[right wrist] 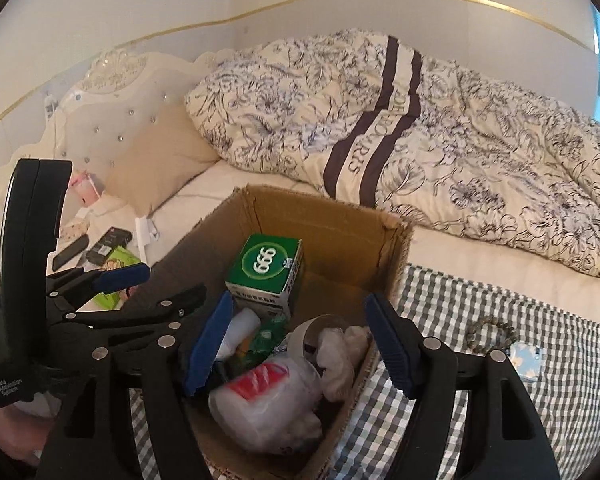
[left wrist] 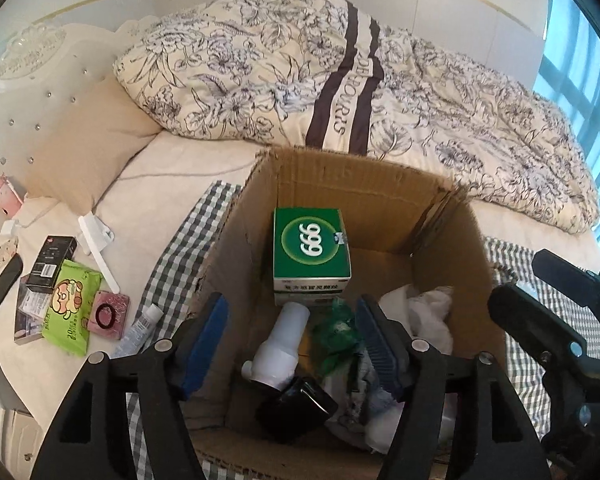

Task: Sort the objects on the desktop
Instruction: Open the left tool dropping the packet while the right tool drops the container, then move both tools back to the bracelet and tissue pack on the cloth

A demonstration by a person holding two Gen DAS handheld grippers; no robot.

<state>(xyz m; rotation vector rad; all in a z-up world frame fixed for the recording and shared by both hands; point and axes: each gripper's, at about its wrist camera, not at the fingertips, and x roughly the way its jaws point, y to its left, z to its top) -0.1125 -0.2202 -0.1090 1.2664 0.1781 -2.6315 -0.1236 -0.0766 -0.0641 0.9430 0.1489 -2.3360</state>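
While both tongs, left (left wrist: 292,344) and right (right wrist: 300,344), are held spread and empty above the cardboard box (left wrist: 380,184), the light, stiff green carton (left wrist: 310,244) ahead of the left tongs is best pinched across its flat sides.

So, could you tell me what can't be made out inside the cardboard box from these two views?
- Cardboard box floor: both views, covered by the contents.
- White bottle label: left wrist view, none visible; its base hidden behind a black object.
- Small print on the green 999 box: both views, too small.
- Contents of the plastic bag: right wrist view, blurred by the film.
- Box's near wall: cut off by both bottom edges.
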